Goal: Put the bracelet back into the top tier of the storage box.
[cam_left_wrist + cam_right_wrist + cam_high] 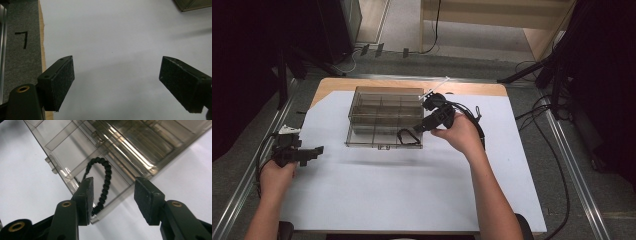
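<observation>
Bracelet (pixel 105 182): black beaded loop lying in the near corner compartment of the clear organizer box (pixel 384 117), just ahead of the right claw (pixel 113 200), partly behind its left jaw.
Right claw: jaws apart, nothing pressed between the pads; the bracelet lies free in the box beyond them.
Left claw (pixel 117 85): jaws wide apart over bare white sheet (pixel 112 37), well away from the box, holding nothing.
Box: open, its lid raised at the far side, resting on the sheet on the tabletop (pixel 362 82); the other compartments look empty.
Done, by the look of it: bracelet placed in its compartment and let go.
Left: most likely drawing the right claw clear and closing the lid.
</observation>
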The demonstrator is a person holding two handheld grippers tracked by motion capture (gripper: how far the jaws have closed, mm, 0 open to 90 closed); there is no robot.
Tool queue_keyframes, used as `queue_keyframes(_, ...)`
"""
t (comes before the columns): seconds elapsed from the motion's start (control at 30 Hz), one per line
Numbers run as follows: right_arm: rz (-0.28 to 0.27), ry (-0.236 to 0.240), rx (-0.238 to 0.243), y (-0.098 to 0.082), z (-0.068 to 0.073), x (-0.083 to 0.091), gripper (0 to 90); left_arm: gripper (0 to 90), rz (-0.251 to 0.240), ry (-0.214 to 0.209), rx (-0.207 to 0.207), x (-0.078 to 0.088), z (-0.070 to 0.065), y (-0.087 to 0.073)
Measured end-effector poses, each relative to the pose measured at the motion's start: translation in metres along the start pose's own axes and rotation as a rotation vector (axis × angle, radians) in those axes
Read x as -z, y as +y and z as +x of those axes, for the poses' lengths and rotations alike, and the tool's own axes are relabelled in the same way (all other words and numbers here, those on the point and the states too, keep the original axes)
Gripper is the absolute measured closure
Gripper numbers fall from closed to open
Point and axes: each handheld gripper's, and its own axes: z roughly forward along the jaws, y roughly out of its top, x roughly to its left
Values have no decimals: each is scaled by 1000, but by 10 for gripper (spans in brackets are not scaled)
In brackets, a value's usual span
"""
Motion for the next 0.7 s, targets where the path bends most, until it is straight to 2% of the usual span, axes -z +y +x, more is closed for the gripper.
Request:
queue_keyframes(0.43,-57,-44,-47,-22,-31,17,490,140,4,-10,-15,-4,-4,6)
queue_keyframes(0.53,-65,-63,-67,-30,-40,19,491,140,3,-15,-20,-6,-5,7)
queue_keyframes(0.7,-83,-99,-73,-43,-54,22,488,141,4,-23,-29,-9,-7,11)
